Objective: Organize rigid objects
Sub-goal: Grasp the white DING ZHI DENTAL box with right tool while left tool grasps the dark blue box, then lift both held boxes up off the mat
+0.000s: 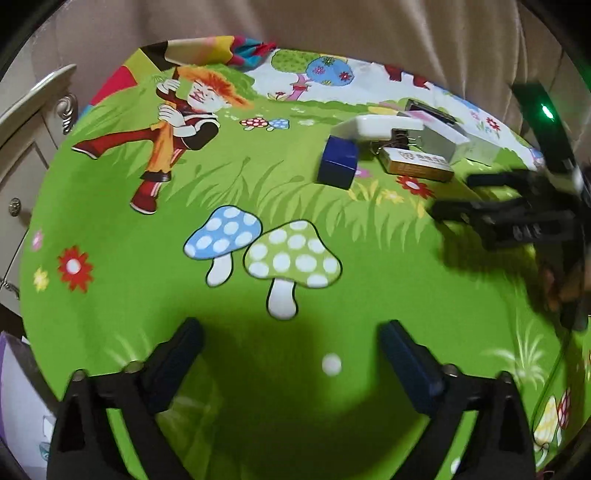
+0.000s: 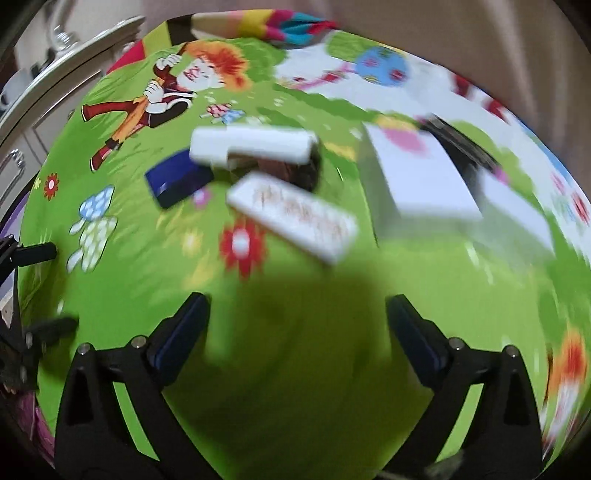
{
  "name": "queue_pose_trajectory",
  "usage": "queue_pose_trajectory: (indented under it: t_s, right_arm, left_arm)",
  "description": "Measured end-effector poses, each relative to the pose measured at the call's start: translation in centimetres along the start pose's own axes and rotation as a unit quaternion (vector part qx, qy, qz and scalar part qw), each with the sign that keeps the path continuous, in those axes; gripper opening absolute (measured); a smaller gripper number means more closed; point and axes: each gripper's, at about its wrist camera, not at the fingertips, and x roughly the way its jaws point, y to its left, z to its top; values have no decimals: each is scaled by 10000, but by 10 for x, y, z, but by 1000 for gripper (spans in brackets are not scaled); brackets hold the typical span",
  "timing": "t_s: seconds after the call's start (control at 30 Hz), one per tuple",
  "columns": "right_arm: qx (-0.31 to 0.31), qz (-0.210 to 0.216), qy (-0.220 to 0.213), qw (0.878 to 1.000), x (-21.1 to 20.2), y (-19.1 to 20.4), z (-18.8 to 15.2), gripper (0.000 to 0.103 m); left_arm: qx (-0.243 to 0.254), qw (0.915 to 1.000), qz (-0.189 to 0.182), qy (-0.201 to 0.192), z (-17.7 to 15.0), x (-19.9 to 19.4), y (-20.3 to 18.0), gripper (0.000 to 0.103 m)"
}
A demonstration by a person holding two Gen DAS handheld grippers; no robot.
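Note:
A cluster of small rigid objects lies on a green cartoon-print cloth (image 1: pixel 122 229): a dark blue box (image 1: pixel 338 162) (image 2: pixel 179 179), a white flat block (image 1: pixel 376 127) (image 2: pixel 255 146), a gold-and-white flat pack (image 1: pixel 417 162) (image 2: pixel 295 218), a brown object (image 2: pixel 291 171) under the white block, and a larger white box (image 1: pixel 443 138) (image 2: pixel 417 177). My left gripper (image 1: pixel 291 365) is open and empty, well short of the cluster. My right gripper (image 2: pixel 299 332) is open and empty, just in front of the flat pack; it also shows in the left wrist view (image 1: pixel 450 197). The right wrist view is motion-blurred.
A cream cabinet with metal handles (image 1: pixel 22 147) stands at the left. Beige curtain fabric (image 1: pixel 332 26) hangs behind the table. A dark flat item (image 2: pixel 461 144) lies behind the large white box. The cloth carries printed mushrooms (image 1: pixel 291 258) in the middle.

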Motion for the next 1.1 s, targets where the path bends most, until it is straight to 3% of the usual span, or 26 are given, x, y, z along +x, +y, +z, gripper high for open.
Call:
queue_pose_trajectory:
  t_s: [0.13, 0.2, 0.23, 0.27, 0.33, 0.63, 0.67, 0.7, 0.77, 0.9, 0.97, 1.03, 1.1]
  right_arm:
    - [-297, 221, -26, 9993, 23, 3, 23, 103]
    - [-376, 294, -138, 9988, 21, 5, 20, 96]
    - [-399, 330, -225, 9984, 16, 7, 17, 74]
    - [-405, 336, -343, 9980, 10, 10, 12, 45]
    - [-270, 309, -412, 9983, -8, 14, -7, 36]
    - [554, -413, -514, 9963, -82, 47, -120, 36]
    - [633, -473, -511, 9956, -88, 47, -129, 36]
    - [746, -547, -511, 9944, -95, 47, -140, 37]
    - [877, -574, -548, 9930, -102, 46, -149, 37]
    - [1112, -450, -599, 9910, -107, 39, -156, 40]
    - [1193, -224, -646, 9905, -107, 36, -155, 55]
    - [1188, -123, -660, 9906, -105, 39, -153, 65]
    - [991, -376, -562, 9928, -101, 48, -147, 67]
  left_arm:
    - [154, 9996, -108, -230, 4, 3, 3, 103]
    - [240, 9993, -166, -234, 10, 8, 3, 103]
    - [264, 9993, -167, -219, 14, 10, 3, 103]
    - [297, 9992, -155, -199, 21, 13, 3, 103]
    - [299, 9993, -196, -133, 36, 24, 0, 103]
    - [541, 9980, -316, -82, 110, 73, -34, 103]
    - [538, 9980, -328, -107, 111, 73, -36, 95]
    - [540, 9977, -360, -182, 108, 68, -38, 66]
    - [652, 9964, -481, -264, 93, 50, -47, 29]
    - [808, 9907, -983, -475, 40, 18, -59, 28]
    - [1085, 9845, -1206, -663, 18, 5, -70, 29]
    - [1328, 9817, -1187, -666, 9, 0, -79, 29]
    - [1494, 9805, -1057, -720, 6, -2, -86, 29]
